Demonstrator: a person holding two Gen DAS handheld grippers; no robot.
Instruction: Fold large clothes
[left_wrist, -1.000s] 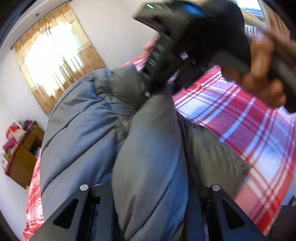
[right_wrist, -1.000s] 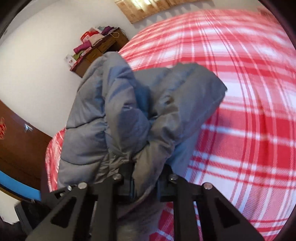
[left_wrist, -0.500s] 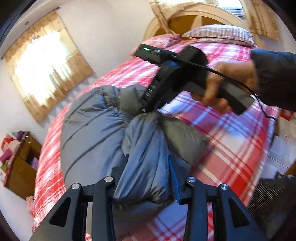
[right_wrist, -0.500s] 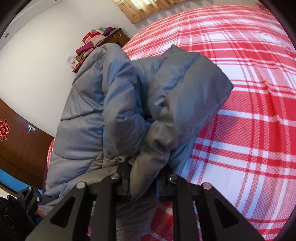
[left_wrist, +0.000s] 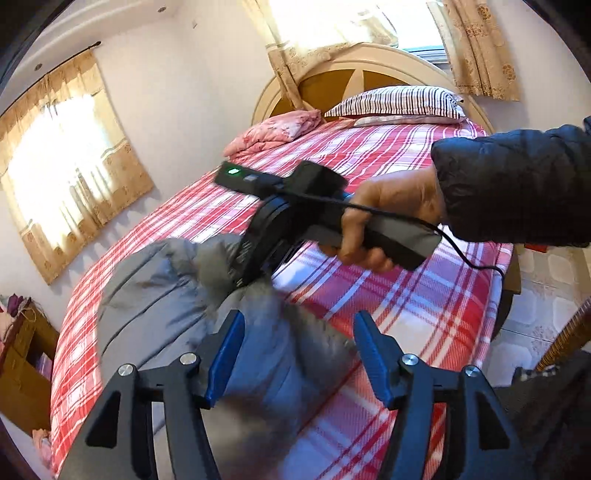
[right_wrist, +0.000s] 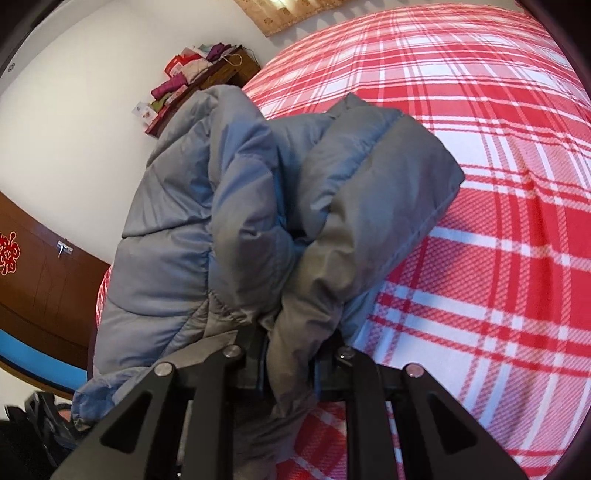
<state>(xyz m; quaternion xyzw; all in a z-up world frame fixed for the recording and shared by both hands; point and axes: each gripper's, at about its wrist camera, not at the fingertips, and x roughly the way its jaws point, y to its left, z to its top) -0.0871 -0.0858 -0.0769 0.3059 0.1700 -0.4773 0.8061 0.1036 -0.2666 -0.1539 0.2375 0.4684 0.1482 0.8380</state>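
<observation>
**Left lets go, right keeps the fold pinched**

The left gripper (left_wrist: 299, 354) is opening, its blue pads (left_wrist: 225, 354) clear of the grey padded jacket (left_wrist: 155, 295), though a blurred bunch of it lies between and just ahead of them. The jacket sits on the plaid bed (left_wrist: 406, 295), its length running ahead and leftward from this tool. To the right, the right gripper (right_wrist: 290, 363) stays narrow, clamped on a gathered fold directly at its tips. Judging by this, the right hand (left_wrist: 388, 218) is the nearer one for the coming fold.
</observation>
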